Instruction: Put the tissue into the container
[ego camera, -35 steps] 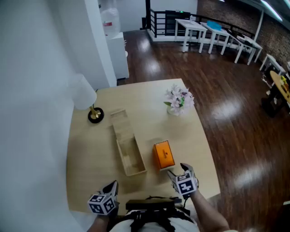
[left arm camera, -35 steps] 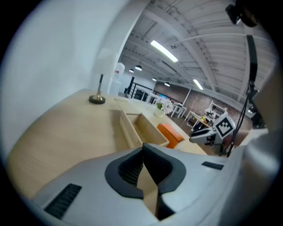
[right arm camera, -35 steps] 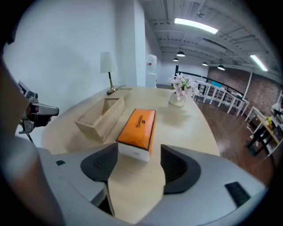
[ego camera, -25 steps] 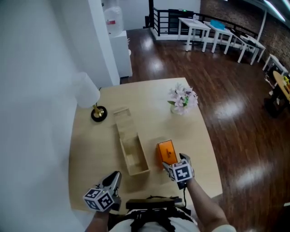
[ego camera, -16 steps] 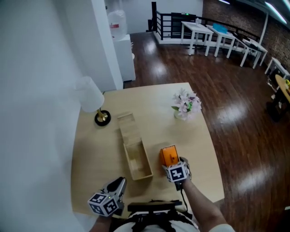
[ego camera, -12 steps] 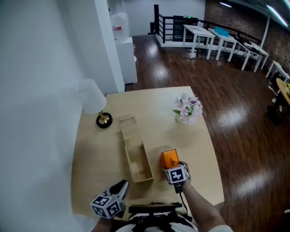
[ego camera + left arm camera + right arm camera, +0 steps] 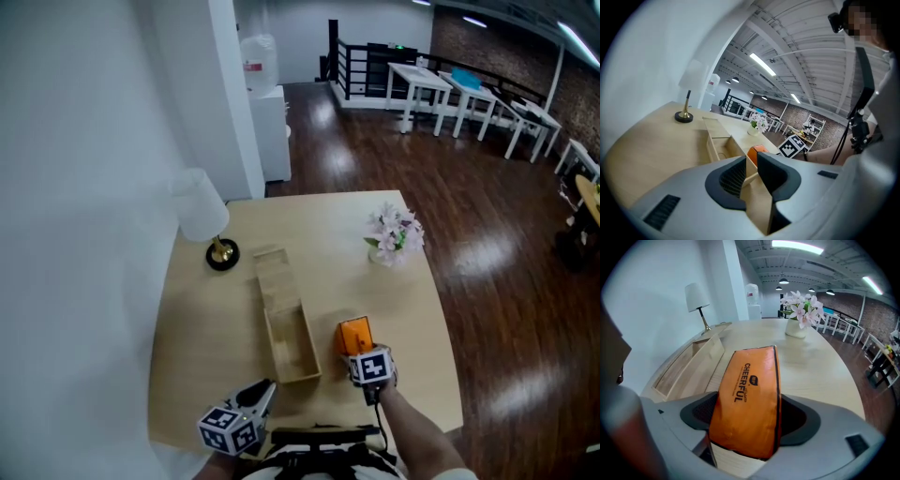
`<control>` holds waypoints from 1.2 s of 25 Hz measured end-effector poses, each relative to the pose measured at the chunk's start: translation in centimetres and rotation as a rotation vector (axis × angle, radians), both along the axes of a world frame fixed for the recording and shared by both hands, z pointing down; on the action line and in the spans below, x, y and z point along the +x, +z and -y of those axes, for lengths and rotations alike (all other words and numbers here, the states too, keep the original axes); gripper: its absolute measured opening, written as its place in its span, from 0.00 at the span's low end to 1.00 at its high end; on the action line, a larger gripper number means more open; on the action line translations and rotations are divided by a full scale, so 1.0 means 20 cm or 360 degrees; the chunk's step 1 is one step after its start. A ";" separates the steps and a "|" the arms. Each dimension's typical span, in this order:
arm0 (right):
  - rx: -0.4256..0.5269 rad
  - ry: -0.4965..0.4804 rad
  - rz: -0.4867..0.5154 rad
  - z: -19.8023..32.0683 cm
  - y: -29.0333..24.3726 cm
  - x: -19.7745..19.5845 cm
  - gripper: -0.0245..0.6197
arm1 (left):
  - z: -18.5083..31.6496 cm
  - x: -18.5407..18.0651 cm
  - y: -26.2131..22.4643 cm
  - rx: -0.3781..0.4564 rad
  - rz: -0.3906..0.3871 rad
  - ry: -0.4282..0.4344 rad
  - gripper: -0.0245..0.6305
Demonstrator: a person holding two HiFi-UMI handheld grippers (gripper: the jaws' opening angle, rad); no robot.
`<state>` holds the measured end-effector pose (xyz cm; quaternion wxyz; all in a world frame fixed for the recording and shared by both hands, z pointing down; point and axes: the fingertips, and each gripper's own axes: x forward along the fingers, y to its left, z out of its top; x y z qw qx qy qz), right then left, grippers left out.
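Table (image 7: pixel 197 309), container (image 7: pixel 302 377): pale matt wood. Tissue pack (image 7: pixel 747 399): glossy orange plastic film. Floor (image 7: pixel 487 281): dark glossy wood. Lamp base (image 7: pixel 223 254): shiny metal.

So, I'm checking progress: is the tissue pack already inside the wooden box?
No, the wooden box is empty and the orange tissue pack sits beside it on the table.

On the table (image 7: pixel 197 309) the container (image 7: pixel 281 319) lies lengthwise away from me, a little left of the middle. The tissue pack (image 7: pixel 354 333) lies near its front end, on the right and apart from it, between the jaws of my right gripper (image 7: pixel 364 352) (they have just been closing, and both pads meet its sides). My left gripper (image 7: pixel 263 389) is at the near edge, before the container. Behind the container, to the left, stands the lamp (image 7: pixel 222 253). The flower vase (image 7: pixel 396 234) stands at the far right.
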<state>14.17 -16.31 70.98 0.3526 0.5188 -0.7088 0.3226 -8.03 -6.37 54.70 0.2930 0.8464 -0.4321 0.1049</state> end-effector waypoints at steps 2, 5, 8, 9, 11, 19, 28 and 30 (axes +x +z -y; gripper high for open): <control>-0.0008 0.0025 -0.0001 -0.02 -0.02 0.02 0.65 | 0.00 0.00 0.00 0.0007 -0.0002 0.0000 0.15; -0.0012 0.0083 0.0027 -0.03 -0.05 0.07 0.64 | 0.00 -0.01 -0.01 0.0011 -0.0004 -0.0004 0.15; 0.0022 0.0133 0.0044 -0.03 -0.10 0.12 0.64 | 0.00 -0.02 -0.02 0.0014 -0.0002 -0.0006 0.15; 0.0031 0.0147 0.0047 -0.02 -0.12 0.14 0.64 | 0.01 -0.02 -0.02 0.0017 -0.0001 -0.0006 0.15; 0.0046 0.0178 0.0060 -0.01 -0.17 0.17 0.64 | 0.02 -0.02 -0.03 0.0026 0.0003 -0.0005 0.15; 0.0194 0.0191 0.0110 0.05 -0.45 0.16 0.64 | 0.08 -0.05 -0.09 0.0073 0.0017 0.0001 0.15; 0.0395 0.0100 0.0163 0.14 -0.81 -0.03 0.64 | 0.11 -0.10 -0.23 0.0136 0.0046 -0.0024 0.15; 0.0422 0.0069 0.0176 0.15 -0.86 -0.08 0.64 | 0.11 -0.12 -0.25 0.0140 0.0047 -0.0034 0.15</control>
